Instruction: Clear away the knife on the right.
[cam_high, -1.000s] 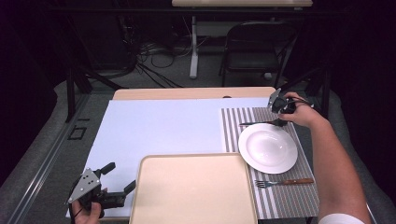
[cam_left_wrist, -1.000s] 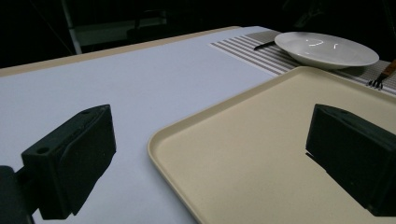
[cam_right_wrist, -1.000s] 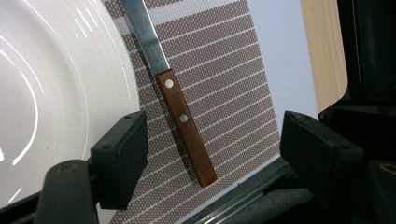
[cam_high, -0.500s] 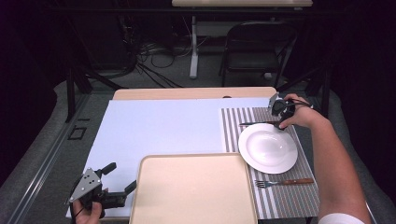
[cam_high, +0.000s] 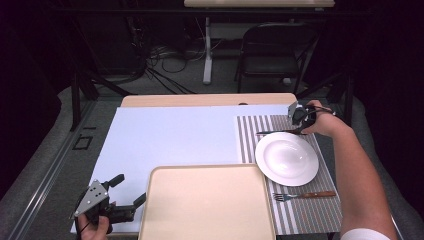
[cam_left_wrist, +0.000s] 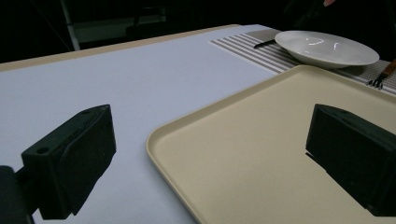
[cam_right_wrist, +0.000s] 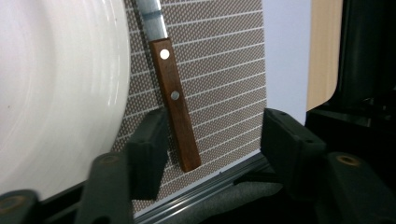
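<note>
Black jaws of the right gripper — parted wide, straddling the wooden handle end of the knife, not yet closed on it. The knife lies flat on the striped placemat beside the white plate, at the far right of the table. Judgement: early stage, grasp pending, nothing moved. Left gripper — open, empty, at the beige tray corner. Fork untouched. Knife blade cut off in the right gripper view.
</note>
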